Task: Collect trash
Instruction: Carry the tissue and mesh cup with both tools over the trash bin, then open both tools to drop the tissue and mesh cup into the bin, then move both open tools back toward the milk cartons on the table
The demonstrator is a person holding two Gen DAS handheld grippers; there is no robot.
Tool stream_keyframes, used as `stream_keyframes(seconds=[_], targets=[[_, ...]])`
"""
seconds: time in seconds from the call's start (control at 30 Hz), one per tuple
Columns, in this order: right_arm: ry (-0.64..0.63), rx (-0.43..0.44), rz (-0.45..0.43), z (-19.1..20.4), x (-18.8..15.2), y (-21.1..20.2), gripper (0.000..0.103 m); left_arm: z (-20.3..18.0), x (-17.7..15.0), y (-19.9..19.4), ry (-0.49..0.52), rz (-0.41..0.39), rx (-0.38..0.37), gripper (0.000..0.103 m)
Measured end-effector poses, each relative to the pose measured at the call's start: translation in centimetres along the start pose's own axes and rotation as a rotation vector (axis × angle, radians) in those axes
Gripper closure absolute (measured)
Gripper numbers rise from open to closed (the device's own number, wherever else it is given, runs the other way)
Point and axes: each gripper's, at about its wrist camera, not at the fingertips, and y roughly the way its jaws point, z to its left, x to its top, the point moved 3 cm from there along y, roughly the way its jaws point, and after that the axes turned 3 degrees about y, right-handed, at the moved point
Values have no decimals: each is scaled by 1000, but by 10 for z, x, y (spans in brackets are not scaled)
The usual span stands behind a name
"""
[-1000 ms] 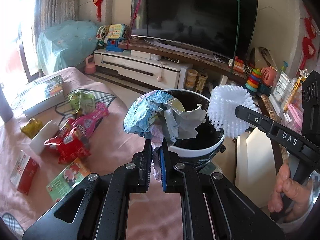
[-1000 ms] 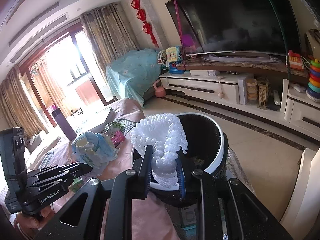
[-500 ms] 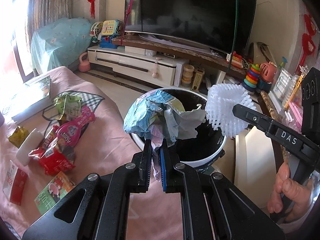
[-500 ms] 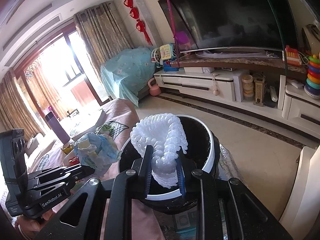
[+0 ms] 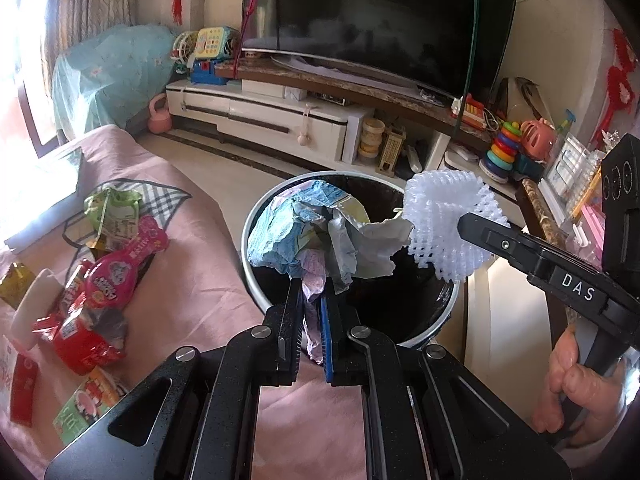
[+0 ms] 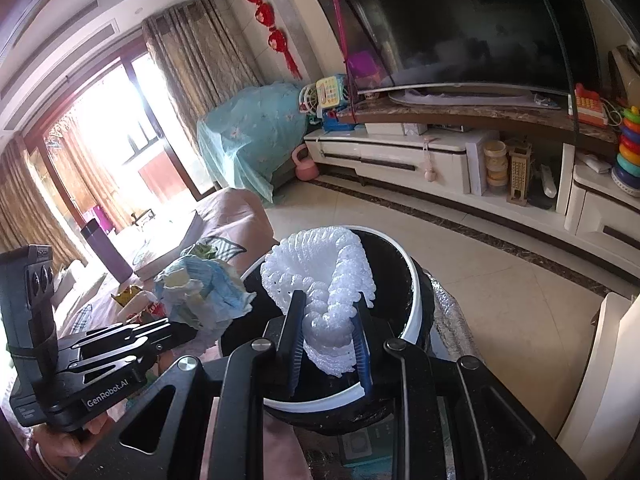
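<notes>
Left gripper (image 5: 311, 312) is clamped tight on a crumpled paper wad (image 5: 308, 236), blue, white and a bit of lilac, and the wad hangs over the near rim of the trash bin (image 5: 256, 292). Right gripper (image 6: 328, 324) is pinched on a white foam fruit net (image 6: 324, 276), the mesh squeezed between the two pads, held above the bin's open mouth on the far-right side as the left wrist sees it. Paper and net sit just beside each other up there, the net's edge all but touching the paper's white flap. Bin itself: black inside, white ring around the top, standing on the floor right against the edge of the pink-covered surface (image 5: 192, 240).

Out on that pink cover, more litter: a pink snack packet (image 5: 124, 268), a red wrapper (image 5: 80, 340) just below it, a green pouch (image 5: 112, 208) further back, a flat green-and-white carton (image 5: 86, 404) near the bottom, a red packet (image 5: 24, 384) at the left edge. A purple flask (image 6: 106, 248) stands well back by the bright window.

Beyond the bin, open tiled floor, then the white TV cabinet (image 5: 260, 120) with the big dark television (image 5: 380, 20) above it. A stacking-ring toy (image 5: 504, 148) sits to the right, a pink kettlebell (image 5: 159, 116) on the floor to the left. Nothing lies between either load and the bin's mouth.
</notes>
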Motion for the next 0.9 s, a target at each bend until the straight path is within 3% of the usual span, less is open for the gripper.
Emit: stream_keyframes(seconds=[0.17,0.2,0.23,0.27,0.33,0.5,0.63,0.9], targets=[[0,-10,49,-7,4,17,75,0,7,14,2,37,-18,92],[5,-14,61,-10,5,22,68,0,8,16,6,42,-20,91],[11,-14,65,-13,7,24,61,0,8,17,10,46,-18,85],[20,-15,68,-16,8,26,58,0,7,18,11,48,-14,70],[35,-10,70,-21,8,27,41,1,7,17,9,39,-3,55],[60,9,59,-24,7,24,33,8,-3,6,-13,25,1,53],[75,17,40,-20,1,18,20,16,-19,-13,-30,-1,15,38],[100,66,25,12,-31,1,10,35,-64,-59,-70,-43,56,29]])
